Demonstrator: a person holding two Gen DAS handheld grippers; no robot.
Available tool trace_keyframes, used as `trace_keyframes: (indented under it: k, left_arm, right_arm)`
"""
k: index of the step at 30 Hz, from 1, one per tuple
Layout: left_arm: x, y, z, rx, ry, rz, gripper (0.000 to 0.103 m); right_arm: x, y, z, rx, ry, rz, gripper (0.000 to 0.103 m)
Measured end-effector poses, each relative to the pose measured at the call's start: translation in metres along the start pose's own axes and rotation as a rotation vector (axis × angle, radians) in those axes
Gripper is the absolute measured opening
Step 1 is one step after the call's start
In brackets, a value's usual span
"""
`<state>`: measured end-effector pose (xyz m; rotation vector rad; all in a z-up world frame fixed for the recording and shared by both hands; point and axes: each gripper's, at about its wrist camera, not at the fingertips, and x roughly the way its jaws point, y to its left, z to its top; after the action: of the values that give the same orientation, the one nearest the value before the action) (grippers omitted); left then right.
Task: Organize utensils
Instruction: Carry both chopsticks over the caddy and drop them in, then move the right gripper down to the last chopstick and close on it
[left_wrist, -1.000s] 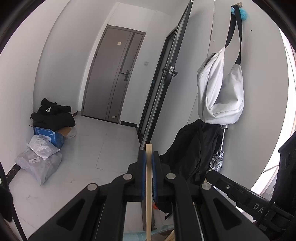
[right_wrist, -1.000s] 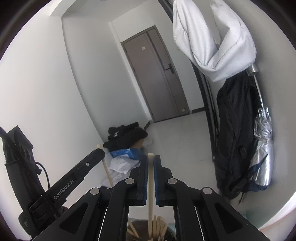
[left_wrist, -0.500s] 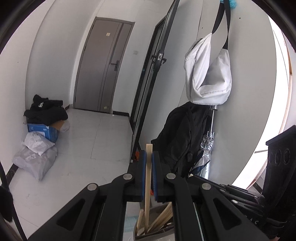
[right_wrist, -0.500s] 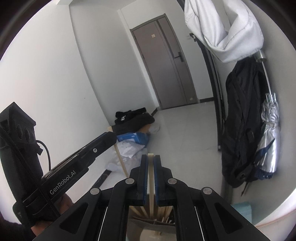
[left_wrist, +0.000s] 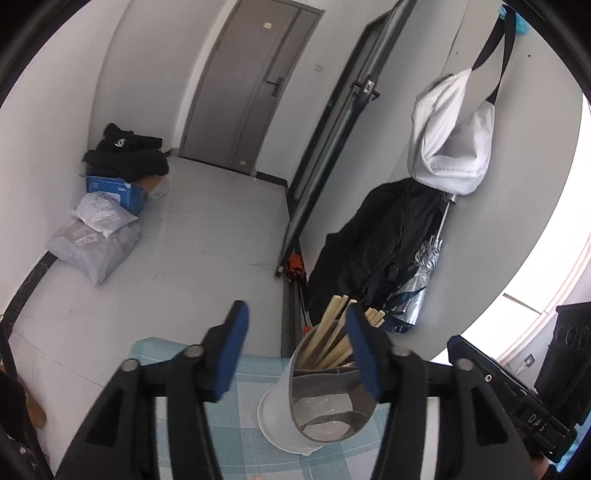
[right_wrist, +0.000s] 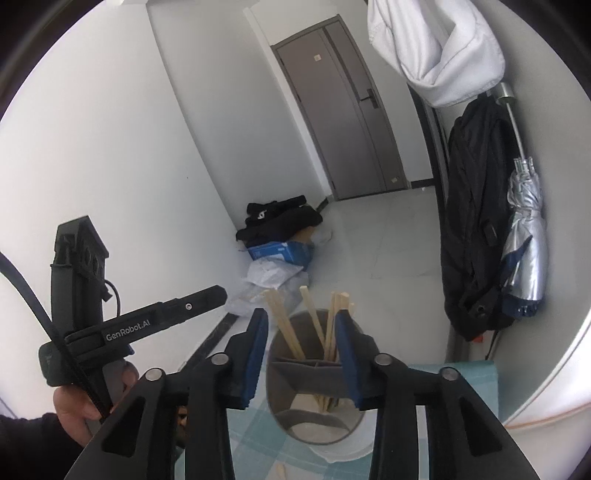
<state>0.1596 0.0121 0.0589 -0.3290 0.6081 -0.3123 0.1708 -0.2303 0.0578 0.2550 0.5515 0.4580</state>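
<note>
- Wooden chopsticks (left_wrist: 332, 332) stand bunched and leaning in a grey cylindrical holder (left_wrist: 325, 402) with a divider inside; the holder sits on a white saucer-like base on the surface's blue checked cloth (left_wrist: 243, 417).
- The left claw (left_wrist: 295, 354) is spread wide and holds nothing; the holder sits toward its right finger.
- The right claw (right_wrist: 301, 354) is also spread and empty, with the holder (right_wrist: 314, 369) and its chopsticks (right_wrist: 288, 332) between its blue-padded fingers.
- One loose stick (right_wrist: 280, 470) lies on the cloth beside the base.

A home entryway. The door (left_wrist: 243, 81) stands far; a jacket (left_wrist: 376, 240) and bag (left_wrist: 450, 147) hang right.
</note>
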Motion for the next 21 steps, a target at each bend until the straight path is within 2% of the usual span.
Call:
trace_keyframes:
  k: [2,3,5,8,12,19,21]
  left_arm:
    - [-0.016,-0.006,-0.004,0.004,-0.030,0.049,0.081]
    - [-0.021,-0.009,-0.006,0.004,-0.039,0.063,0.081]
    - [-0.033,-0.015,-0.013,0.005,-0.042,0.083,0.081]
    - [-0.045,-0.020,-0.024,0.011,-0.034,0.132,0.083]
    - [-0.059,-0.020,-0.037,0.004,-0.061,0.178,0.094]
    - [-0.064,-0.009,-0.060,0.020,-0.058,0.217,0.095]
    - [-0.063,-0.007,-0.069,0.027,-0.049,0.226,0.095]
  right_arm:
    - [-0.012,0.005,-0.001,-0.014,-0.008,-0.010,0.046]
    - [-0.018,0.008,-0.002,-0.024,-0.015,-0.016,0.050]
    - [-0.031,0.014,-0.006,-0.047,-0.034,-0.030,0.067]
    - [-0.046,0.021,-0.012,-0.079,-0.061,-0.047,0.071]
    - [-0.062,0.030,-0.022,-0.105,-0.062,-0.044,0.075]
    - [-0.072,0.043,-0.050,-0.149,-0.060,-0.071,0.080]
    - [-0.073,0.046,-0.061,-0.162,-0.058,-0.083,0.086]
